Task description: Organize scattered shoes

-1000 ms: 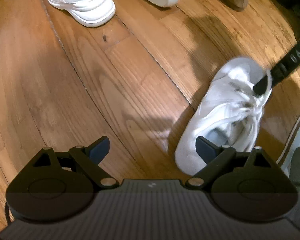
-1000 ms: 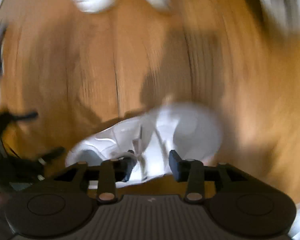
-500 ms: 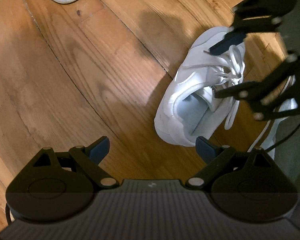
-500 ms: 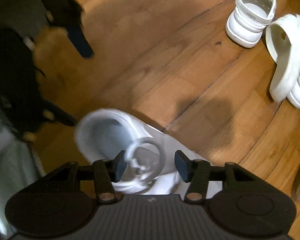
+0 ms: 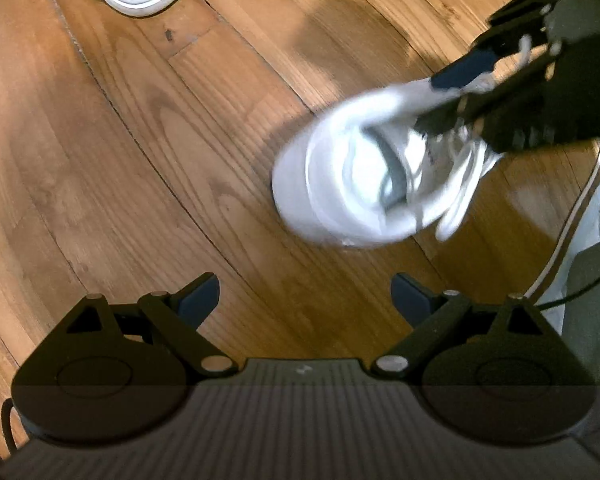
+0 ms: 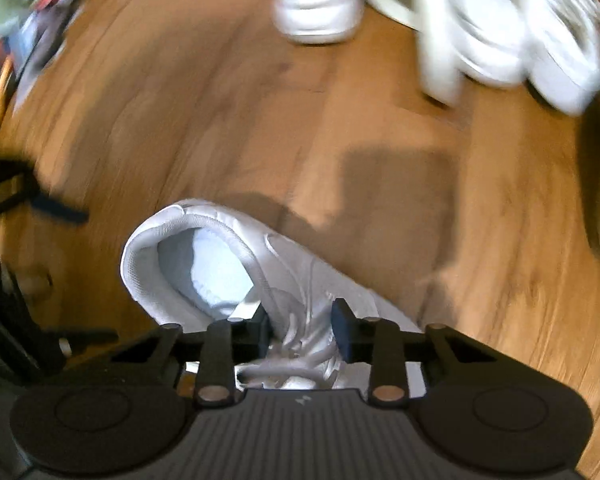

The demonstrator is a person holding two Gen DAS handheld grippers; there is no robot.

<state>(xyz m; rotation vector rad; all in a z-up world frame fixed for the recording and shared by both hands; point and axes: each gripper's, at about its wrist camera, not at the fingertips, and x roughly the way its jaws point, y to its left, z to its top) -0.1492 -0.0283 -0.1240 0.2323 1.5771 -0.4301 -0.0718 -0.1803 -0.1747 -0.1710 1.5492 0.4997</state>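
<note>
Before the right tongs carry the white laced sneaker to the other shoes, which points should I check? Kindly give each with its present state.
1. Right tongs straddle the white laced sneaker at its laces: ok.
2. Grip finished: not ok, the jaws are closing on the laces.
3. Sneaker clear of the wooden plank floor: cannot tell, the picture is blurred.
4. Left tongs open, holding nothing, apart from the sneaker: ok.
5. Bare floor between the sneaker and the other white shoes: ok.

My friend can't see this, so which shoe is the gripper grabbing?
On the wooden floor, find the right gripper, whose jaws are closing. Between them sits a white lace-up sneaker, apart from the other white shoes and alone in having laces.
</note>
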